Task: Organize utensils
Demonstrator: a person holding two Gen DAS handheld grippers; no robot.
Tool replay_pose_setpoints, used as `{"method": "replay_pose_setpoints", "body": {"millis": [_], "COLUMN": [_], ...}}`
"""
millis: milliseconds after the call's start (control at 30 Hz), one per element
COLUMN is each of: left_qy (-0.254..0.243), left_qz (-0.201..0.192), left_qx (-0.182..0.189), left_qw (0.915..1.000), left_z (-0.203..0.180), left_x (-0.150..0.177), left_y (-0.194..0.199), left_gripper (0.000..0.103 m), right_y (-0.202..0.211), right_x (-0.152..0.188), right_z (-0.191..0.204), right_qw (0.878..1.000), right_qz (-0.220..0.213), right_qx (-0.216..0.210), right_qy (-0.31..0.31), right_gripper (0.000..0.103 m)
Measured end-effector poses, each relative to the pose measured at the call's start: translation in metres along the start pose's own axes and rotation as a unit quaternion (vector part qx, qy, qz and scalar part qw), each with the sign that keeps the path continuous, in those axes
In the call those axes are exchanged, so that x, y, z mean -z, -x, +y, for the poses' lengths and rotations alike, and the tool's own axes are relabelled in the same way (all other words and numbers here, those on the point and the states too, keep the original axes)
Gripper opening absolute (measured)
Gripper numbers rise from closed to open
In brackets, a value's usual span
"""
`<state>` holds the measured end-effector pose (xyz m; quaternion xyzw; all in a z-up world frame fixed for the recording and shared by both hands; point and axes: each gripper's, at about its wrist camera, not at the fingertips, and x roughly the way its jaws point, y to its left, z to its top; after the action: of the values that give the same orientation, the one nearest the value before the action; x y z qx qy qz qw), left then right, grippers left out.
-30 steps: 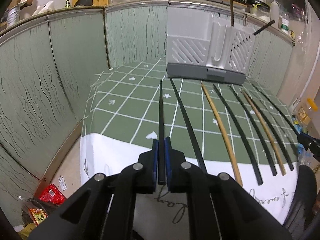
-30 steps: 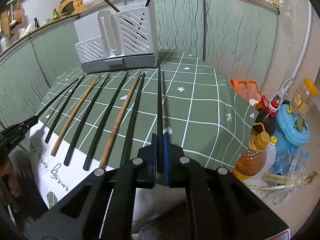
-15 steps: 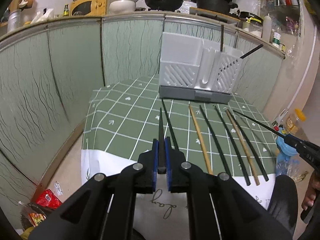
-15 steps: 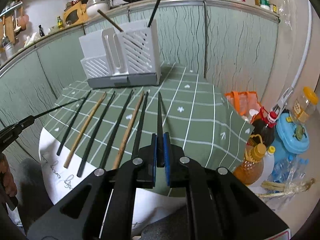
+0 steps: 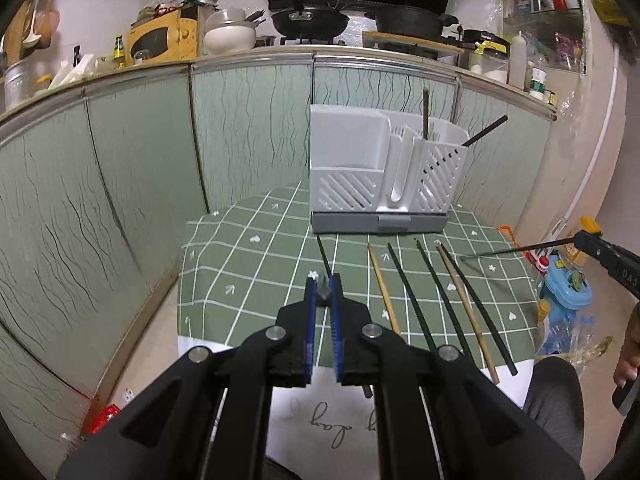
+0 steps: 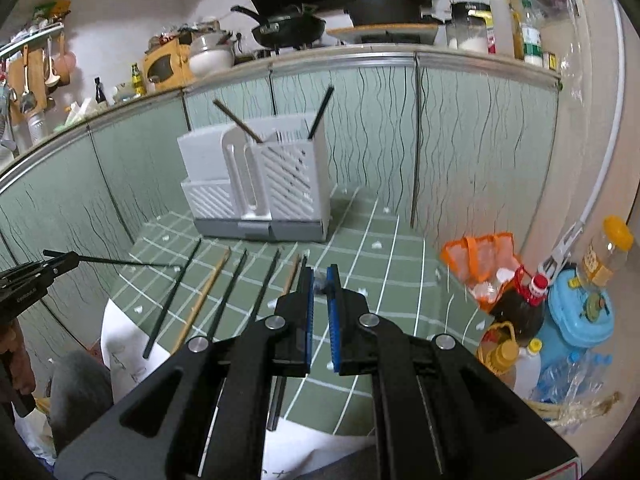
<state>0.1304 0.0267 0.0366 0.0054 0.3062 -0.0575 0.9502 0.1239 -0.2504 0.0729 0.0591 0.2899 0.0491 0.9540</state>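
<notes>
My left gripper [image 5: 322,280] is shut on a black chopstick [image 5: 322,291] that points straight at the camera, held above the green checked table [image 5: 256,264]. My right gripper [image 6: 319,276] is shut on another black chopstick [image 6: 320,283], also seen end-on. Each held chopstick shows in the other view: the right one [image 5: 520,249], the left one [image 6: 124,262]. Several black and wooden chopsticks [image 5: 424,300] lie in a row on the cloth in front of a white utensil holder [image 5: 380,172], which has two chopsticks standing in it [image 6: 316,118].
Green cabinet panels [image 5: 120,184] curve behind the table. Bottles, a blue container [image 6: 580,312] and an orange bag [image 6: 480,256] stand on the floor at the right. A red packet [image 5: 106,416] lies on the floor at the left.
Both grippers have lifted their chopsticks off the table and pulled back and up. The chopsticks now point toward the cameras, and the holder looks farther and lower.
</notes>
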Motion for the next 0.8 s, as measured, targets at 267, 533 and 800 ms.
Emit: {"method": "replay_pose_setpoints", "body": {"millis": [267,533,800], "left_qy": [-0.002,-0.013,-0.037], "left_qz": [-0.019,-0.033,-0.04], "left_qx": [0.014,0.029,0.078], "left_qw": [0.9997,0.999,0.9955], "left_z": [0.004,0.005,0.003], "left_x": [-0.025,-0.044,-0.059], "left_y": [0.015,0.023,0.021], "left_gripper": [0.008,0.008,0.008], "right_y": [0.009,0.008,0.004], "right_x": [-0.02,-0.032,-0.052], "right_z": [-0.002,-0.005,-0.013], "right_qw": [1.0,1.0,1.0], "right_qz": [-0.027,-0.025,-0.016], "right_qx": [-0.007,-0.008,-0.02], "right_qy": [-0.005,-0.004,0.0], "right_gripper": [0.006,0.006,0.006]}}
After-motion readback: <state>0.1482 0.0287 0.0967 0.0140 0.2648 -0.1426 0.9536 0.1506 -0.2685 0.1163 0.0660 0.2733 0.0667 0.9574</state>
